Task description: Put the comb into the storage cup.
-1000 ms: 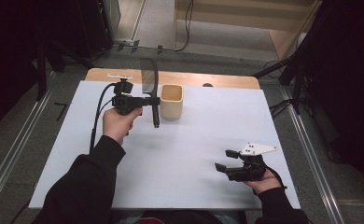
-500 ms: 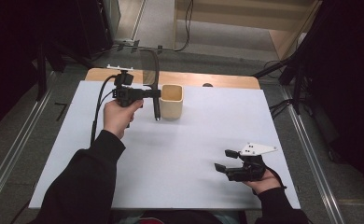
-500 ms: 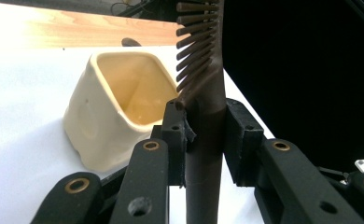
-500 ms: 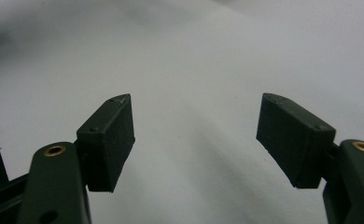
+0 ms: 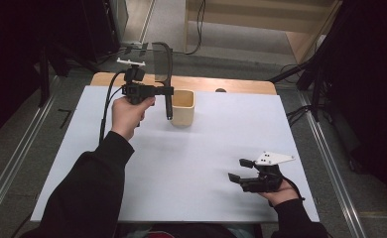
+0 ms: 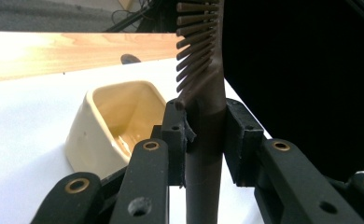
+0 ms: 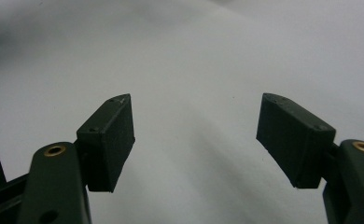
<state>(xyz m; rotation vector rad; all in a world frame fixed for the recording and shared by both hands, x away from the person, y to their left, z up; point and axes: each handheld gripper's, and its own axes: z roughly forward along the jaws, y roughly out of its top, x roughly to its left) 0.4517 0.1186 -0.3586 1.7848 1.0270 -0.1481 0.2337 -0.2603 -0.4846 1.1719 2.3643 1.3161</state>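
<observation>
**Brush held above cup**

Dark bristle brush [image 6: 203, 60] upright, handle pinched between jaws of left gripper [image 5: 165, 90]; lower tip hangs just beside the cream ceramic cup [image 5: 184, 106], bristle end uppermost; cup stands near far edge of white desk [image 5: 191, 163]; right gripper [image 7: 196, 135] low over near right of the desk, jaws spread, nothing between.

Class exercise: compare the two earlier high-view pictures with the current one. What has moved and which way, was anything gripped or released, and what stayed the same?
The left gripper, jaws clamped on the dark brush throughout, has lifted it and carried it slightly toward the cream cup; the brush's lower end now hangs beside the cup's rim. Nothing was gripped or released. The cup, the white table sheet and the open, empty right gripper stayed put.
</observation>
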